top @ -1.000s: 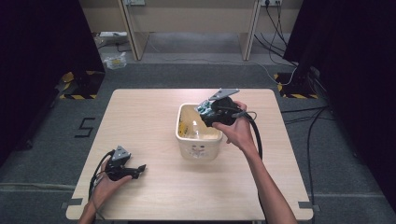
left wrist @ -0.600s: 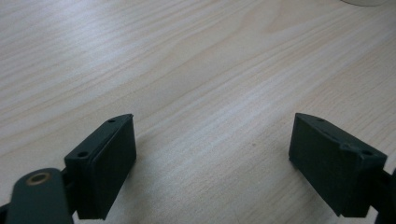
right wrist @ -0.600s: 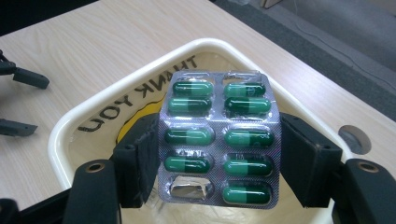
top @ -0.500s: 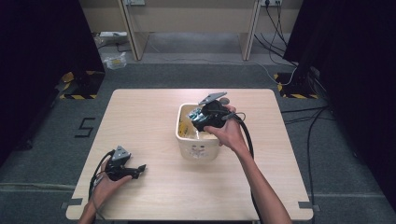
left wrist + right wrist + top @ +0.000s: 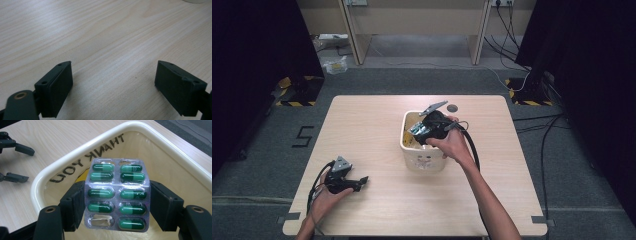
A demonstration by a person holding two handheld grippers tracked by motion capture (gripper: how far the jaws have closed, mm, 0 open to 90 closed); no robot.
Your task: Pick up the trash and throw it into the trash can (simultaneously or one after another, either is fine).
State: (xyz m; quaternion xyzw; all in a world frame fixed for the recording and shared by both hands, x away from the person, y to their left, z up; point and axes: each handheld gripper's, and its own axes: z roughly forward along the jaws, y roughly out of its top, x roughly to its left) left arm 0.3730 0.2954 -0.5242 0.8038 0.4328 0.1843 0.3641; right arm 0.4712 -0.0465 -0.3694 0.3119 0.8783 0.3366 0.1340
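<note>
A cream plastic tub with rounded corners stands on the pale wooden bench, a little right of its middle. The right tongs hang over the tub's open top, and the silver blister sheet of green capsules sits clamped between their jaws, above the tub's inside. The left tongs rest on the bench near its front left corner, well apart from the tub, jaws spread and pointing right towards it. Behind the bench, a wooden desk stands on the grey carpet floor.
</note>
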